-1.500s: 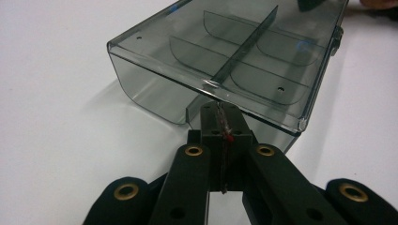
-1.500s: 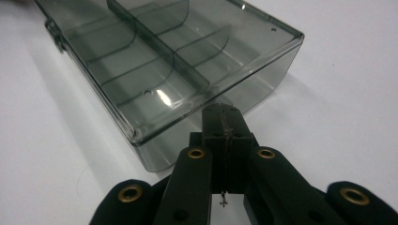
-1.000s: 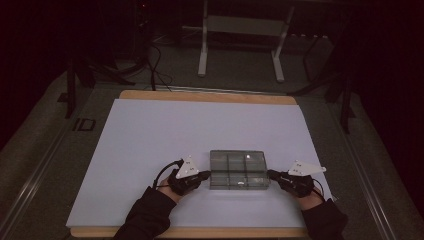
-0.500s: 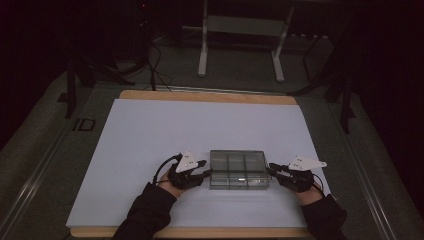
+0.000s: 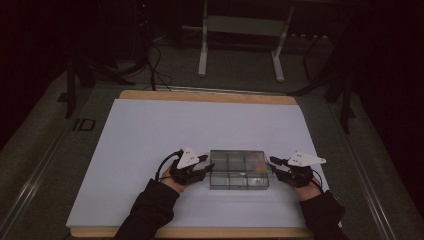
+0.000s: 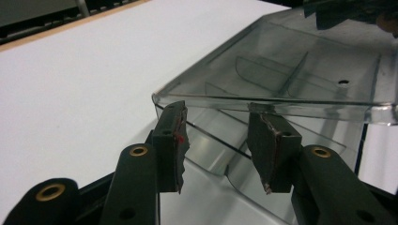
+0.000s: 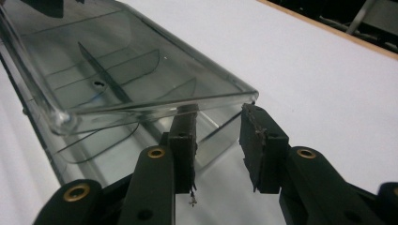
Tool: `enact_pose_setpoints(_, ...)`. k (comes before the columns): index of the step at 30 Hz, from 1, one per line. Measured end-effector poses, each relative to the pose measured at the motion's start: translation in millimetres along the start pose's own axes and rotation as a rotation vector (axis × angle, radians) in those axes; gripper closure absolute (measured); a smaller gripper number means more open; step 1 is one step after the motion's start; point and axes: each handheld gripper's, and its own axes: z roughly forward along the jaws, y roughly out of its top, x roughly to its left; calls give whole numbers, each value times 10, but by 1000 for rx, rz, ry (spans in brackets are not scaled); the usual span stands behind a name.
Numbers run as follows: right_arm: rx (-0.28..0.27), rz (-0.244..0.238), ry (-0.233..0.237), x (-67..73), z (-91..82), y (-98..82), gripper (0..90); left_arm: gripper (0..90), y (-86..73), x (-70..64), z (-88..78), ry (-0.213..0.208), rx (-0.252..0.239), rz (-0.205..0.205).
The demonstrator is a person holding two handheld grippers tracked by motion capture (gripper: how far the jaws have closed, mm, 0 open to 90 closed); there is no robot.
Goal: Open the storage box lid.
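Note:
A clear plastic compartment box (image 5: 239,169) with a raised lid lies on the white table cover (image 5: 200,125), near the front. My left gripper (image 5: 206,164) sits at its left end and my right gripper (image 5: 274,166) at its right end. In the left gripper view the left gripper (image 6: 218,140) is open, its pads just under the lid's edge (image 6: 281,105) and not pressing on it. The right gripper (image 7: 218,140) is likewise open below a lid corner (image 7: 244,97). Both pairs of jaws have just been opening, with nothing gripped between them. Something small and orange (image 5: 256,167) shows inside the box.
The wooden table edge (image 5: 200,95) runs along the back of the white cover. Metal stand legs (image 5: 202,45) and cables (image 5: 150,65) are on the dark floor beyond. The cover is bare around the box.
Both grippers' jaws have opened at the box's two ends. The hands and the box have stayed about where they were.

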Motion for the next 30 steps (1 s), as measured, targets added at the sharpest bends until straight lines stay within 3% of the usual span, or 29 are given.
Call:
enact_pose_setpoints(10, -15, -20, -14, -24, 91, 138, 664, 593, 75, 45, 40, 40, -38, 29)
enact_pose_setpoints(12, -19, -17, -20, -35, 104, 170, 701, 622, 91, 56, 48, 47, -44, 32)
enact_pose_setpoints(15, -27, -17, -36, -44, 110, 228, 734, 712, 115, 103, 78, 50, -48, 16)
enact_pose_setpoints(22, -36, -2, -43, -87, 120, 277, 755, 745, 153, 147, 143, 57, -54, 7)
enact_pose_setpoints(30, -50, 29, -57, -138, 152, 306, 784, 792, 178, 152, 202, 109, -85, 4)
